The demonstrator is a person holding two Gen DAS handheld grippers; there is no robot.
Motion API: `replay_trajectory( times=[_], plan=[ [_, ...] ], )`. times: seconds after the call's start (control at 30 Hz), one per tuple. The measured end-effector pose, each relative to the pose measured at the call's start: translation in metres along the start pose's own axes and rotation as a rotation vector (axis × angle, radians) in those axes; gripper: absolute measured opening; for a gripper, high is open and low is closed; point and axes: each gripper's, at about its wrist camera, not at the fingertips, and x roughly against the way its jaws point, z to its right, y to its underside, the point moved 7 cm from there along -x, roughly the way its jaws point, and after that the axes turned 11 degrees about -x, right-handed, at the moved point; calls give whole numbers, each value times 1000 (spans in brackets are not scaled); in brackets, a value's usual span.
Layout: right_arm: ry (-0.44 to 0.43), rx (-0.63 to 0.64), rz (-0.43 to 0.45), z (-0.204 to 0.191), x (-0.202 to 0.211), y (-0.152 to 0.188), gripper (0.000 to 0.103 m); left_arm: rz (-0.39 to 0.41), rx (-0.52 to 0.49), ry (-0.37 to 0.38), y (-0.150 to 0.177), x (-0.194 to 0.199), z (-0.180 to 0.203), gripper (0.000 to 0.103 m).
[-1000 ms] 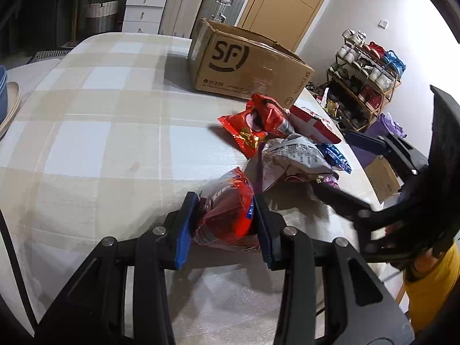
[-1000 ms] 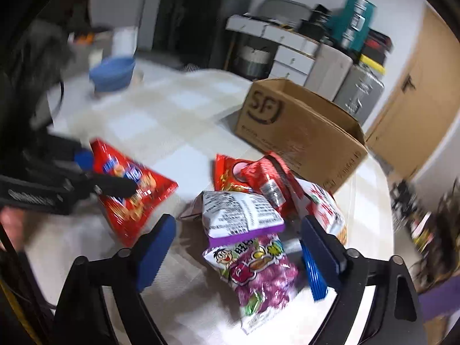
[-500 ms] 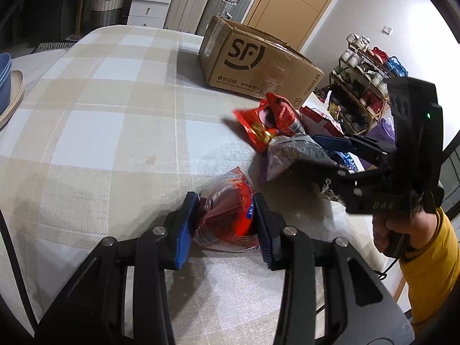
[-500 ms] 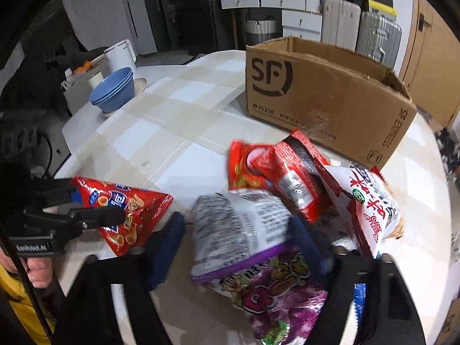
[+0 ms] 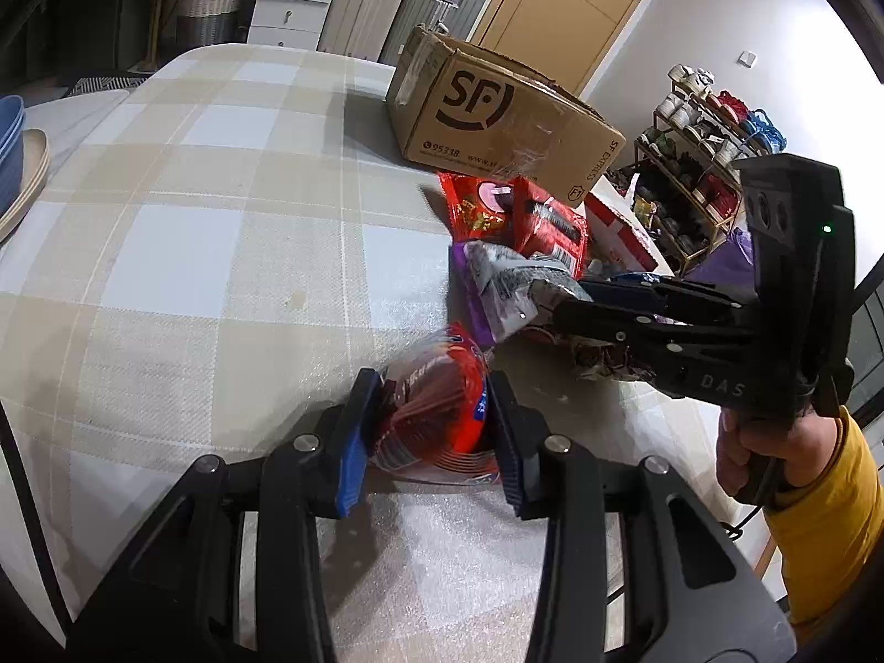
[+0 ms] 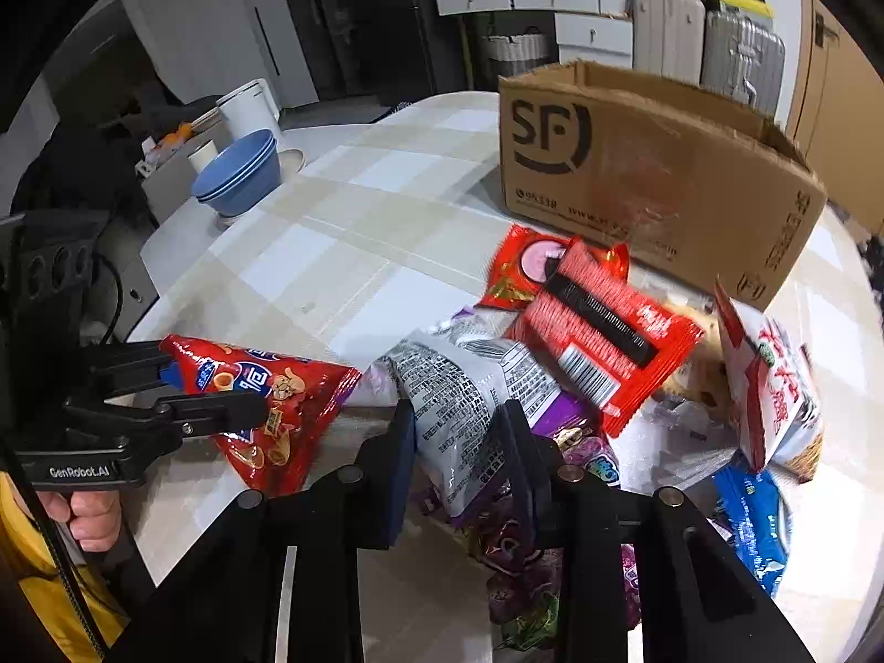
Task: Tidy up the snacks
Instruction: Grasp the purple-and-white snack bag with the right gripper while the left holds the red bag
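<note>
Pinching a red snack bag (image 5: 436, 414) between its blue pads, the left gripper (image 5: 431, 431) holds it just above the checked tablecloth (image 5: 182, 232); the bag's crumpled sides bulge between the jaws. In the right wrist view the same bag juts out to the right of those fingers, printed face up. The right gripper (image 6: 458, 442) is clamped on a grey-and-purple snack bag (image 6: 469, 387), its jaws having just closed in on it; the pads press the bag's sides at the near edge of the snack pile. Under that bag lies a purple candy pack (image 6: 530, 580). To the right rest a blue packet (image 6: 751, 525) and a white-and-red bag (image 6: 773, 392), tilted on edge. Beyond, a red bag with a barcode (image 6: 602, 342) overlaps a second red packet (image 6: 525, 271). Farther back stands the open cardboard box (image 6: 652, 177), marked SF, touching the pile. Far left, blue bowls (image 6: 237, 171) sit stacked near the table's edge.
</note>
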Motion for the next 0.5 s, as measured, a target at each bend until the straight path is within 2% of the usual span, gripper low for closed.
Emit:
replay_trajectory(
  times=[0.03,0.1,0.13,0.17,0.5],
  plan=[
    [4,23,-6,-4,1,0,32,-2,1,0,0,0,0,36],
    [8,77,18,-11,7,-3,42,-1,1,0,1,1,0,36],
    [12,91,20,-12,8,-5,56,0,1,-1,1,1,0,36],
    [17,102,15,-13,8,-7,64,-1,0,0,2,1,0,36],
    [-31,146,-102,-15,-26,-26,67,0,6,7,3,3,-2,36]
  ],
)
